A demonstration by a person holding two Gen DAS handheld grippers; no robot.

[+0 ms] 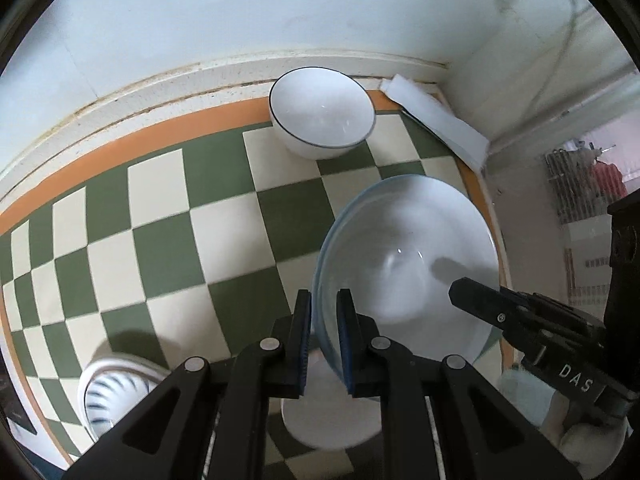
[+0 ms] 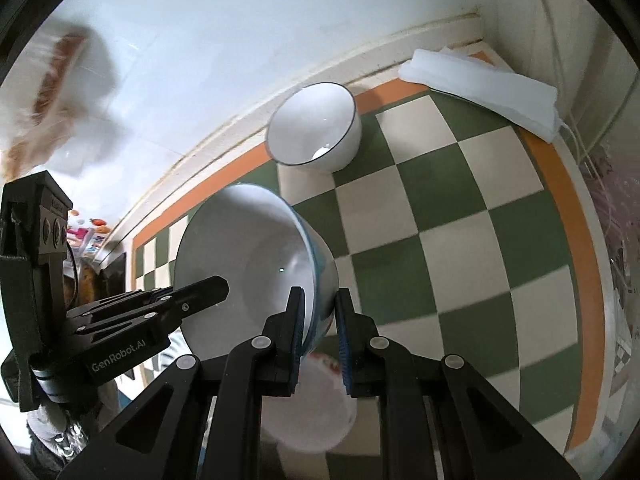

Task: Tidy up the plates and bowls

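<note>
Between both tools' pads (image 1: 345, 344), bowl rim (image 1: 324, 320)

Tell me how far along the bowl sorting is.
Nothing looks stacked yet. In hand: both the left gripper and right gripper pinch opposite rims of the blue-rimmed bowl, held above the checkered mat. Left: the black-rimmed bowl and striped bowl.

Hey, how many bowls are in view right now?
4. A blue-rimmed bowl gripped at its rim by both tools, a dark-rimmed bowl by the wall, a striped bowl at lower left, and a white bowl underneath. More may be hidden.
</note>
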